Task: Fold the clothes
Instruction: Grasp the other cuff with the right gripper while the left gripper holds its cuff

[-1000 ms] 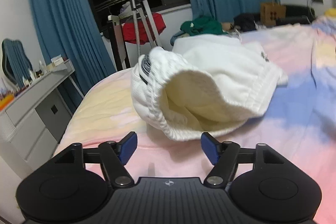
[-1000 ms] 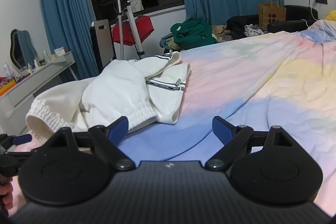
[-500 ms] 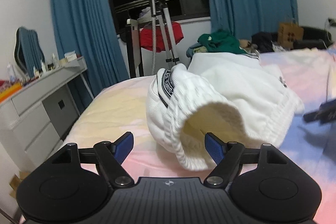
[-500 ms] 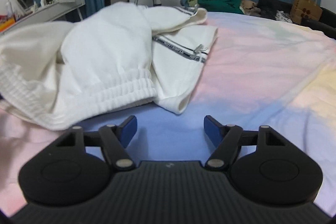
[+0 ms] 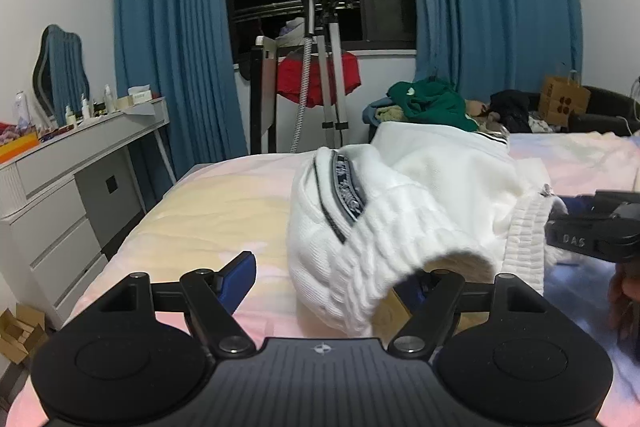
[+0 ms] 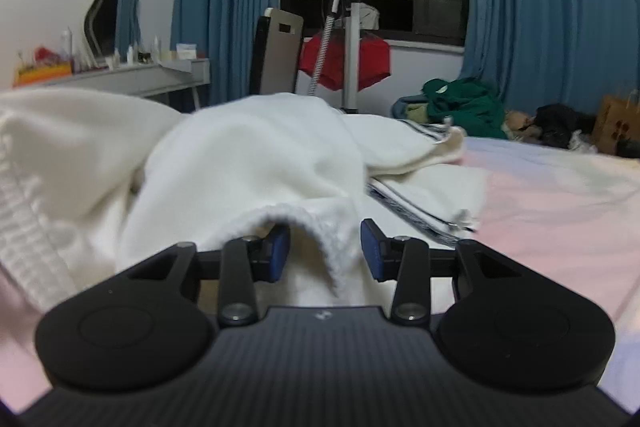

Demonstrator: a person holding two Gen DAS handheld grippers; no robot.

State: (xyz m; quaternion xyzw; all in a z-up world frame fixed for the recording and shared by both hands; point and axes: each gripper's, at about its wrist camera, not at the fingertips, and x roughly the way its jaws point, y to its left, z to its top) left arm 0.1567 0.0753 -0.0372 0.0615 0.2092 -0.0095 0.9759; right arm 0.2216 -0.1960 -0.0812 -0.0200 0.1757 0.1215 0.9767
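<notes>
- Since a second ago, my right gripper (image 6: 325, 251) has dropped to the white sweatpants' (image 6: 248, 163) cuff (image 6: 316, 223); its jaws are closing around the fabric.
- My left gripper (image 5: 332, 277) gapes wide, waistband (image 5: 380, 259) edge between the jaws, ungripped.
- Best to pinch both hems fully before lifting.

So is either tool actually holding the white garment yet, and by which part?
Nothing is gripped yet. The left tool stands open around the white garment's ribbed hem. The right tool is closing over a cuff-like edge, pads not yet pressing.
</notes>
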